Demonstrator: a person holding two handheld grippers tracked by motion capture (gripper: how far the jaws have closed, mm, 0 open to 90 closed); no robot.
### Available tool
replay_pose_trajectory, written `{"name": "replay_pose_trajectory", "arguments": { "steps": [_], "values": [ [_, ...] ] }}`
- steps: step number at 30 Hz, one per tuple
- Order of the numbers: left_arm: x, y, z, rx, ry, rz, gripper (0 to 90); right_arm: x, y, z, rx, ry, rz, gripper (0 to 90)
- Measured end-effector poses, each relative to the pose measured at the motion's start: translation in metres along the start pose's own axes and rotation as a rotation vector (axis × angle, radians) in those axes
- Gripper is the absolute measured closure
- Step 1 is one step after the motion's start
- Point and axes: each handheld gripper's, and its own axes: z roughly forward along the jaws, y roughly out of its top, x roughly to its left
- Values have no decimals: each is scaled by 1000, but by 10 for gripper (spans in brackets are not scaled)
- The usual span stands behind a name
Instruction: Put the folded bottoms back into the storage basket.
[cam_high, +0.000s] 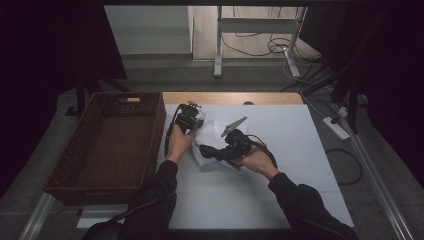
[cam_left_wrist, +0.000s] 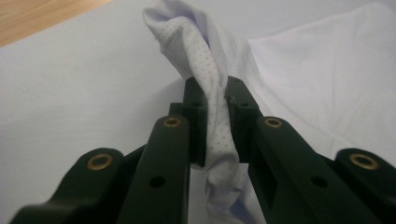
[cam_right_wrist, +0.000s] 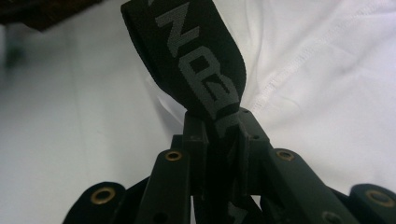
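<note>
A white garment (cam_high: 212, 131) lies bunched on the white mat (cam_high: 285, 165) between my two grippers. My left gripper (cam_high: 198, 123) is at its far left edge, shut on a twisted fold of white mesh fabric (cam_left_wrist: 201, 65) that stands up between the jaws of the left gripper (cam_left_wrist: 217, 95). My right gripper (cam_high: 207, 150) is at the garment's near side, reaching leftward. In the right gripper view, the right gripper (cam_right_wrist: 218, 125) is shut on the garment's black elastic waistband (cam_right_wrist: 191, 56), which bears grey lettering. White stitched fabric (cam_right_wrist: 322, 70) lies behind the band.
A brown wicker basket (cam_high: 156, 131) stands at the left, its wall close to my left hand. A strip of wooden tabletop (cam_high: 230, 97) shows beyond the mat. A power strip (cam_high: 336, 128) and cables lie on the floor to the right.
</note>
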Motion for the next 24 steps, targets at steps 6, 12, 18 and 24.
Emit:
{"name": "replay_pose_trajectory", "arguments": {
  "steps": [6, 12, 18, 24],
  "values": [
    [1, 10, -12, -7, -16, 3, 804, 4, 4, -9, -47, 24, 12, 774],
    [4, 18, -26, -23, -34, 2, 804, 11, 10, -15, -89, 40, 8, 775],
    [6, 24, -38, -25, -35, 5, 804, 18, 17, -19, -129, 46, -5, 775],
    [8, 30, -53, -30, -28, 12, 804, 25, 25, -25, -159, 49, 0, 775]
  ]
}}
